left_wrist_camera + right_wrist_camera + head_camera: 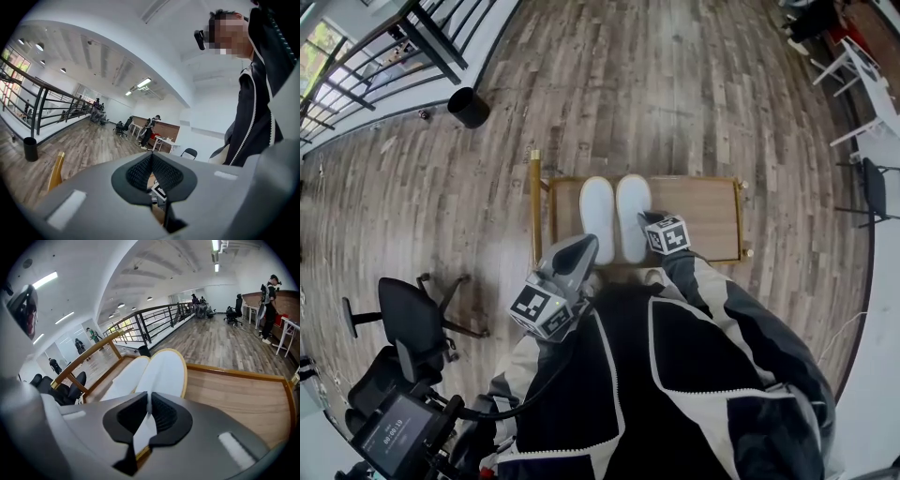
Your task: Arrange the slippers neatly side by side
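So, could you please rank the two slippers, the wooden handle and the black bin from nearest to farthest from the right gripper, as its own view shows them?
1. Right slipper: its heel edge is pinched in the right gripper.
2. Left slipper: beside it, on the left.
3. Wooden handle: farther left.
4. Black bin: on the floor beyond.

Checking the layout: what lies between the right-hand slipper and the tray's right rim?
Only bare wood of the tray lies between the right-hand slipper and its right rim; the head view shows it, the right gripper view too.
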`<control>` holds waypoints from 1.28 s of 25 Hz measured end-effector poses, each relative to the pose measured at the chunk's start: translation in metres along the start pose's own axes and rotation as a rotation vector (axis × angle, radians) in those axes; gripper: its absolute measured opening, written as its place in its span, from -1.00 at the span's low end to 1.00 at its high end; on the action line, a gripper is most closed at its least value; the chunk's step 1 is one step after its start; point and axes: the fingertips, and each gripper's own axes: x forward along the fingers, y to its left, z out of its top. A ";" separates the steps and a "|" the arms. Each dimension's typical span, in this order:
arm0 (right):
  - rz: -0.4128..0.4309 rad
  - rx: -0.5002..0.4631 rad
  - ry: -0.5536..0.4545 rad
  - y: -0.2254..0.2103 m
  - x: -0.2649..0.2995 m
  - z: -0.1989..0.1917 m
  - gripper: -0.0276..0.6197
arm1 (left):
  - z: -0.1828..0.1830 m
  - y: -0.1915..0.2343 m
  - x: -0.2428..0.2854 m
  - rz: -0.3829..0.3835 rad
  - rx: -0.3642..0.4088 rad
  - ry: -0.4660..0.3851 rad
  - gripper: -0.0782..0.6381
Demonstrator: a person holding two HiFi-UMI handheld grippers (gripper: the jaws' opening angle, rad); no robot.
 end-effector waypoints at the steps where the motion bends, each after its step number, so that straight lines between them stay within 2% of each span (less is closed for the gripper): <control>1: -0.002 -0.002 0.006 -0.001 0.003 -0.001 -0.84 | 0.000 0.001 -0.002 0.003 0.001 -0.002 -0.73; 10: -0.004 0.036 0.078 -0.002 0.022 -0.006 -0.80 | -0.005 0.009 -0.009 0.021 0.003 0.009 -0.73; 13: 0.040 0.057 0.103 0.005 0.028 -0.012 -0.42 | -0.003 0.008 -0.009 0.015 0.007 0.009 -0.73; 18: 0.028 0.060 0.110 0.002 0.023 -0.015 -0.35 | -0.003 0.006 -0.009 0.002 0.008 0.009 -0.73; 24: 0.028 0.062 0.072 0.001 0.001 -0.008 -0.36 | -0.005 0.000 -0.002 -0.034 -0.003 -0.010 -0.73; 27: 0.043 0.058 0.009 0.003 -0.015 0.009 -0.39 | -0.006 -0.004 0.007 -0.059 0.004 -0.009 -0.73; 32: 0.087 -0.068 -0.150 0.016 -0.055 0.054 -0.56 | 0.000 -0.016 0.026 -0.105 0.036 -0.016 -0.73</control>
